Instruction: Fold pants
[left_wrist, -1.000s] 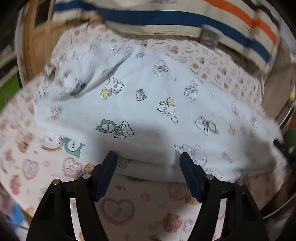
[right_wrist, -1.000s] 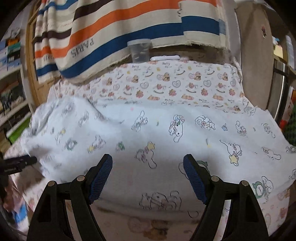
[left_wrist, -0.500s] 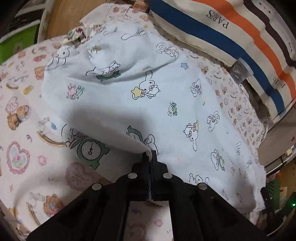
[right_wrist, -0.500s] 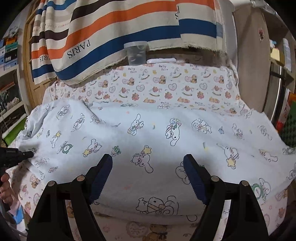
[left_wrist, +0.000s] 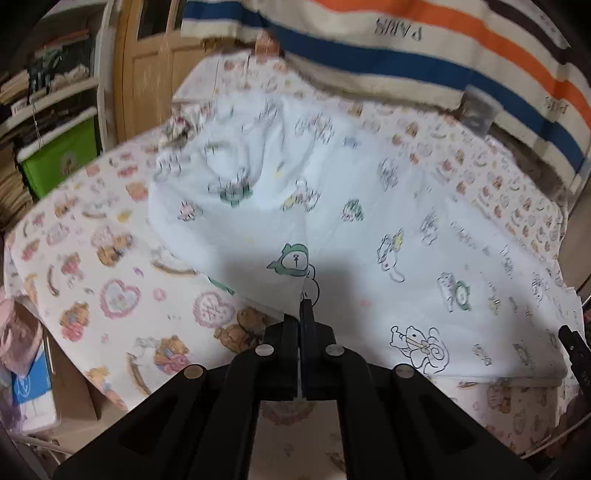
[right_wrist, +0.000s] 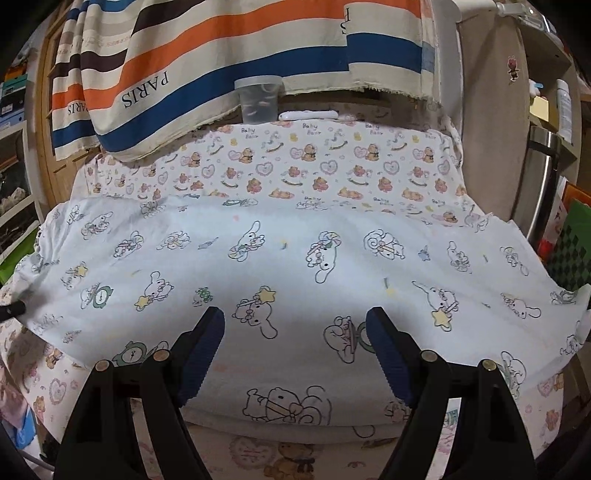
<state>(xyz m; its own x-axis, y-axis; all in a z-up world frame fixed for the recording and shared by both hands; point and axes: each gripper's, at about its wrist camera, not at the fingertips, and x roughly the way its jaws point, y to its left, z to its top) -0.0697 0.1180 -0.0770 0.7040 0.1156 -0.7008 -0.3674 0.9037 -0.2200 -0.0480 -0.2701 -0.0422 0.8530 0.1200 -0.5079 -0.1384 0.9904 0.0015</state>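
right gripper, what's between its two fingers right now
In the right wrist view, only the white cartoon-print pants show between the open right gripper fingers, unpinched.

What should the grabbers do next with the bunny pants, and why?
Probably the right gripper should come down and pinch the near edge of the pants. The left gripper is already shut on that edge, while the right one is open above the cloth, so only one side is held for folding.

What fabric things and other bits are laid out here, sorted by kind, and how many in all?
White cartoon-print pants: 1
Bear-print sheet: 1
Striped PARIS cloth: 1
Clear plastic cup: 1
White pen-like stick: 1
Green bin: 1
Total: 6
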